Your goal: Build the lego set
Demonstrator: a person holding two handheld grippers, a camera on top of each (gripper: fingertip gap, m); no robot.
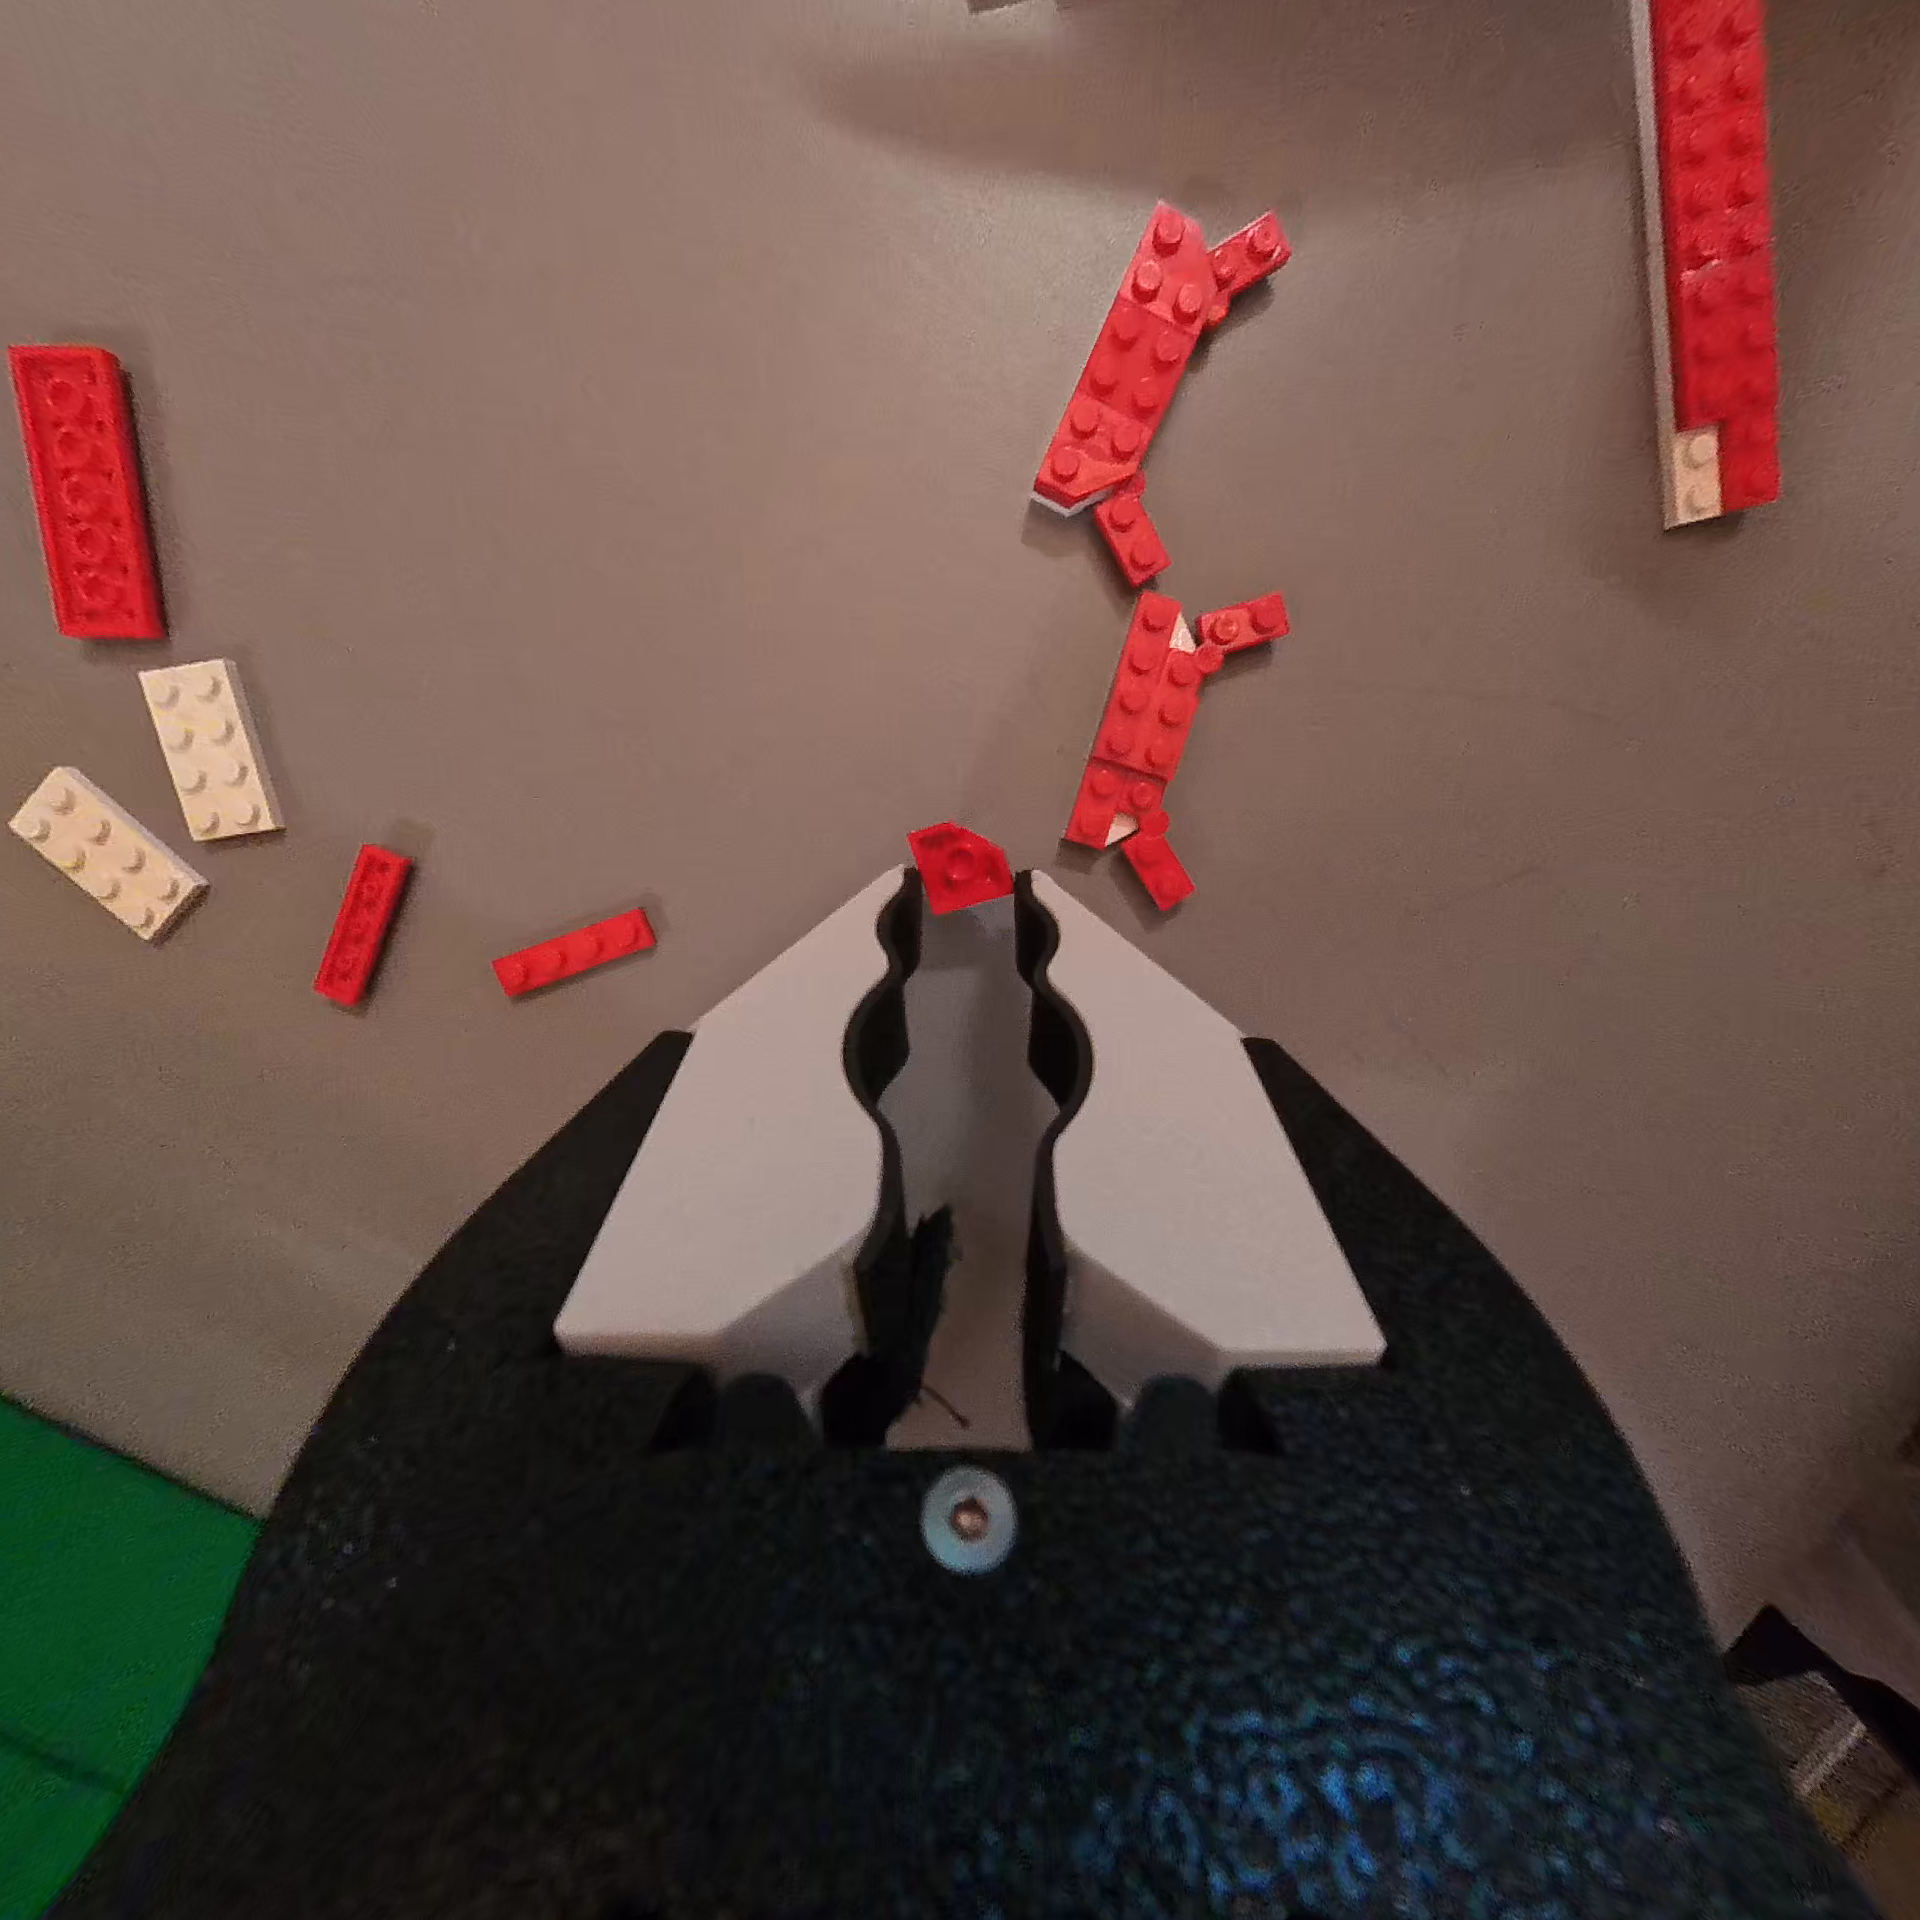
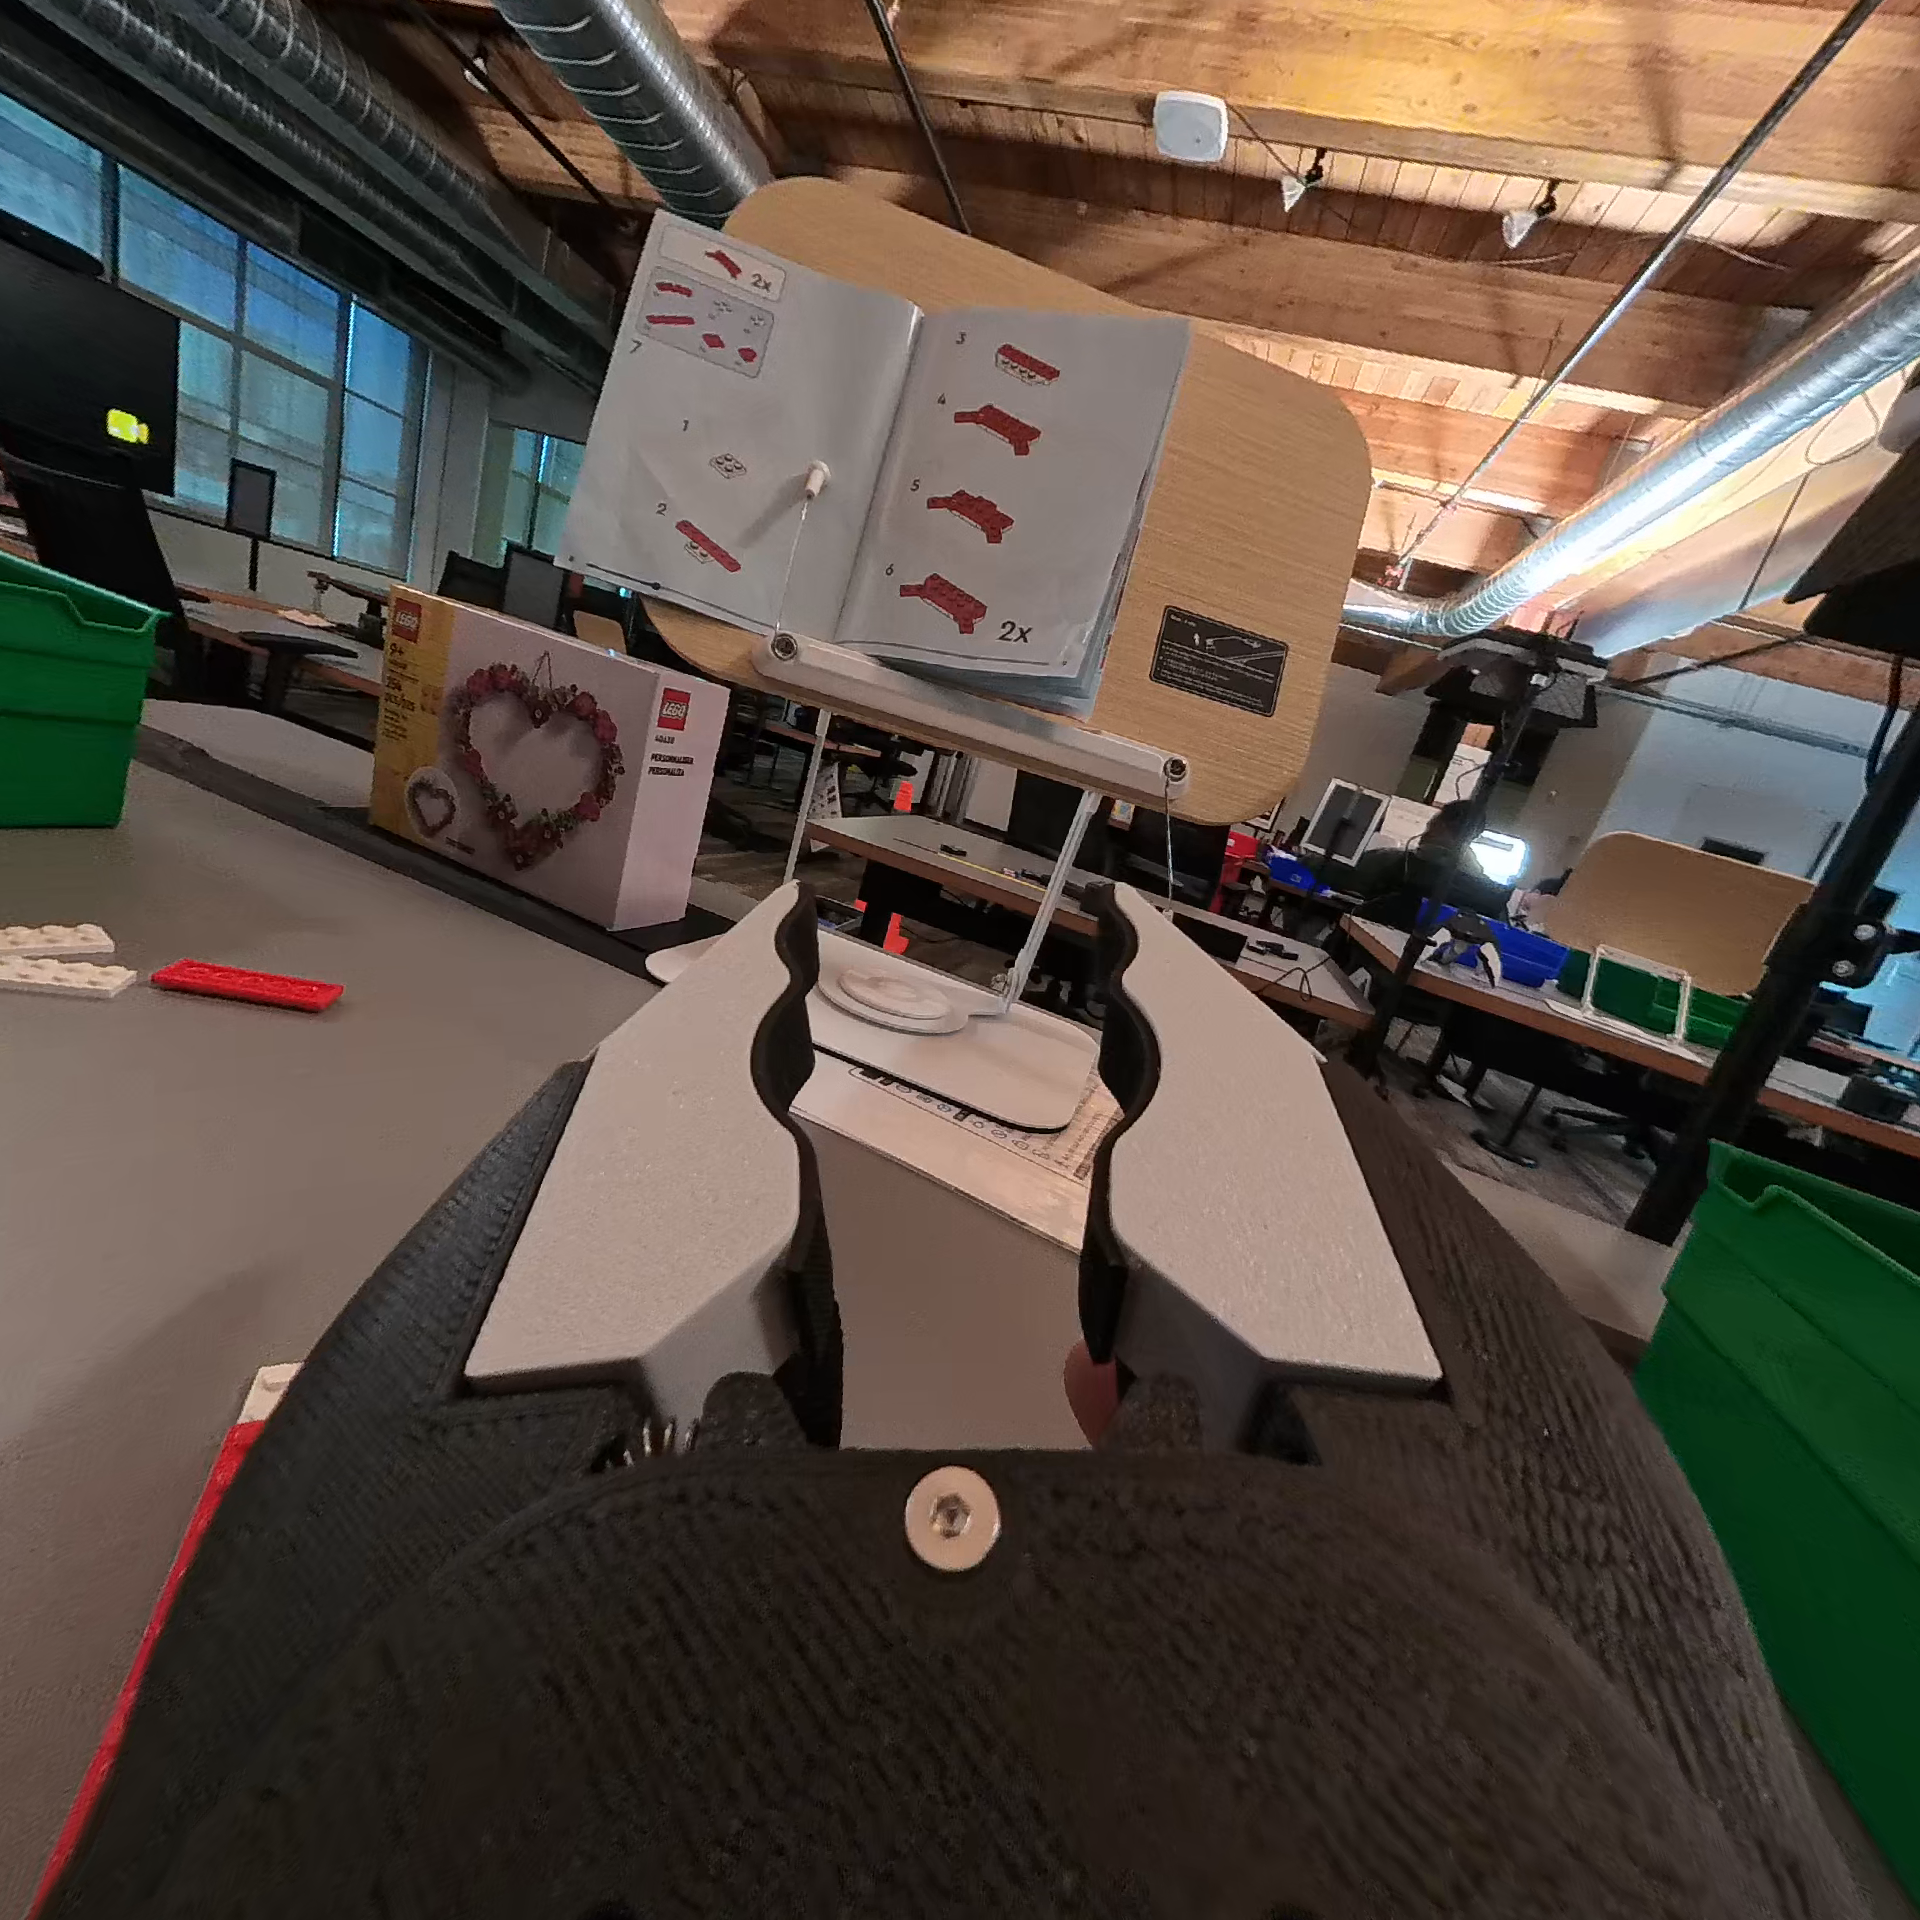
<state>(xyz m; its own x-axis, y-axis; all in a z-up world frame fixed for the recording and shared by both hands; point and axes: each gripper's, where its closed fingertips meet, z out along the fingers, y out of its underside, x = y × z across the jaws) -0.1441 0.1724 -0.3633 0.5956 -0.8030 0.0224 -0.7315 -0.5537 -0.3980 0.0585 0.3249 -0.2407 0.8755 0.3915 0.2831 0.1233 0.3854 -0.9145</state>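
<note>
Over the grey desk (image 1: 623,416), the left gripper (image 1: 966,894) is pinching a tiny red wedge piece (image 1: 961,869) by just the jaw tips, so it could twist and pop out beside the red build (image 1: 1143,717), while the right gripper (image 2: 951,935) is hanging with jaws apart, holding nothing.

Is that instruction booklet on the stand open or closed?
Open. The booklet lies spread on the wooden stand, two facing pages showing, and a thin white arm holds the left page down.
</note>
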